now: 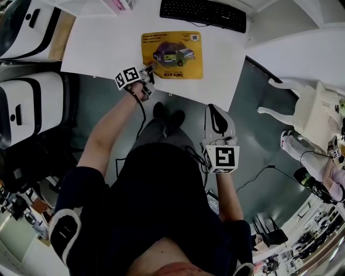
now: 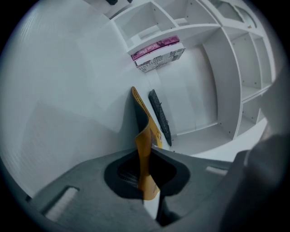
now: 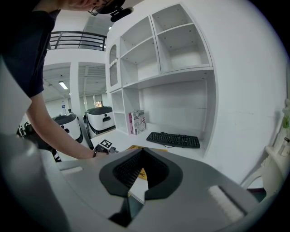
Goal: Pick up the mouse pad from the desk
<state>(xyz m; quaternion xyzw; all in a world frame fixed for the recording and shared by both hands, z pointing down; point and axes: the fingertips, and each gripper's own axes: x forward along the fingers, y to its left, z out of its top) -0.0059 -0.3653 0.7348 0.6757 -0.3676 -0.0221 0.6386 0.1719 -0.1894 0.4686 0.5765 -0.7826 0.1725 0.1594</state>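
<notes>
The yellow mouse pad (image 1: 171, 54) lies on the white desk (image 1: 102, 43), just in front of the black keyboard (image 1: 204, 13). My left gripper (image 1: 152, 67) is at the pad's near left corner and is shut on it. In the left gripper view that corner of the mouse pad (image 2: 144, 131) curls up off the desk, pinched between the jaws of the left gripper (image 2: 147, 152). My right gripper (image 1: 214, 109) hangs off the desk's front edge, over the floor; in its own view the right gripper (image 3: 142, 150) is shut with nothing in it.
A pink and white book (image 2: 157, 53) stands at the back of the desk beside white shelves (image 3: 181, 45). The keyboard (image 2: 159, 115) lies just beyond the pad. A white chair (image 1: 302, 110) stands at the right, and white machines (image 1: 27, 102) stand at the left.
</notes>
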